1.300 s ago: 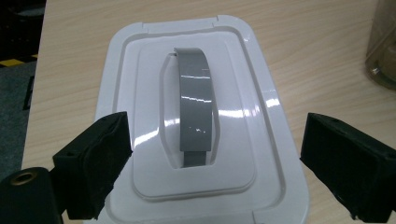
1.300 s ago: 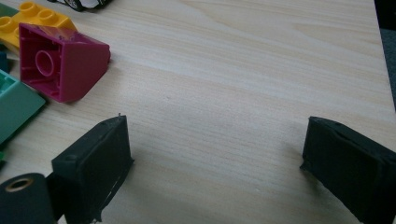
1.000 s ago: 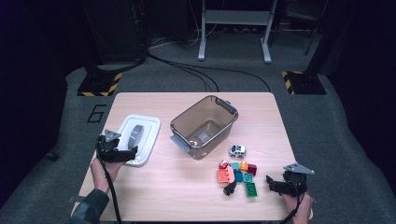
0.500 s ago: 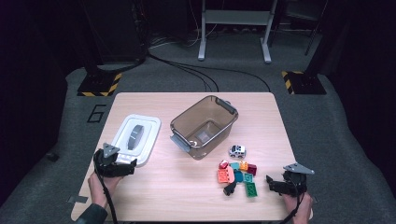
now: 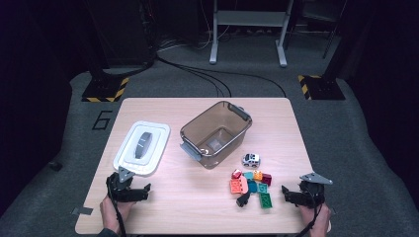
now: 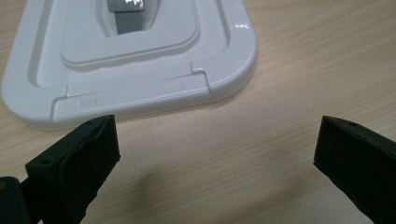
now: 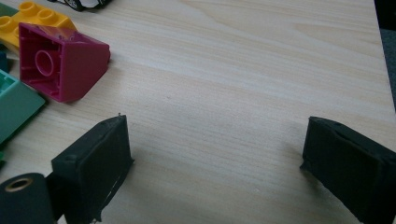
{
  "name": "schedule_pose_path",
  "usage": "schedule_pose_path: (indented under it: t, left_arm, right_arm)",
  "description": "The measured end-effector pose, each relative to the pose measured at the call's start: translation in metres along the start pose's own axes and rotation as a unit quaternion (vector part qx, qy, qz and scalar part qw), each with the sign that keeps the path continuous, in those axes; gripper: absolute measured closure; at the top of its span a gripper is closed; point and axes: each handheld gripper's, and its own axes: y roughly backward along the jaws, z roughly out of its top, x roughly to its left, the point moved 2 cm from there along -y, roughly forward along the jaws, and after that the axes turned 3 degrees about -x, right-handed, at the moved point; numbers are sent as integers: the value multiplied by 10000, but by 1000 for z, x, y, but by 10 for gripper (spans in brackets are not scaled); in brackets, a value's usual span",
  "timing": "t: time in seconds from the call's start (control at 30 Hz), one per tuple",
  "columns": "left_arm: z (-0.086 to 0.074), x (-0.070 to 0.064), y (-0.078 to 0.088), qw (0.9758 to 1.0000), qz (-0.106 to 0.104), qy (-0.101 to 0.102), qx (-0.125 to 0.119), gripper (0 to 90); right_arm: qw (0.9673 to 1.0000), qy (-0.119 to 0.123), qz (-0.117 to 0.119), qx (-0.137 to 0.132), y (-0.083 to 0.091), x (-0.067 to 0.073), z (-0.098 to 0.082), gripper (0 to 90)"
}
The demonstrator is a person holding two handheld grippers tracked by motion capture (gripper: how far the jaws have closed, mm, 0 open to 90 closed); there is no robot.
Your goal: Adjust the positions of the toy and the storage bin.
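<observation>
Toy bricks (image 5: 252, 181) are what the work appears aimed at, and from the right gripper (image 5: 292, 195), held wide open and empty beside them, a careless reach could shove the loose heap across the wooden table (image 5: 207, 210) or knock the toy car (image 5: 251, 159) away. The left gripper (image 5: 141, 190) is likewise spread wide and empty, just short of the white lid (image 6: 140, 84). Magenta, yellow, green, teal and orange blocks are seen clustered near the brown plastic bin (image 5: 217, 133), outside it.

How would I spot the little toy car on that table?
Start at the brown bin in the middle of the table. Just off its near right corner, above a cluster of coloured blocks, sits the car. It is the one white, wheeled thing there; the blocks are bright and studded.
</observation>
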Motion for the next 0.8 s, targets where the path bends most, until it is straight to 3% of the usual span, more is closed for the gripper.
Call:
schedule_pose_path:
  t: [0.47,0.8]
  left_arm:
    - [-9,4,-8,9992,-222,321,-12,1]
    - [-8,4,-9,9992,-265,300,5,0]
  right_arm:
    - [10000,-4,-7,0,0,0,0,69]
    - [10000,-27,-30,22,0,0,1,69]
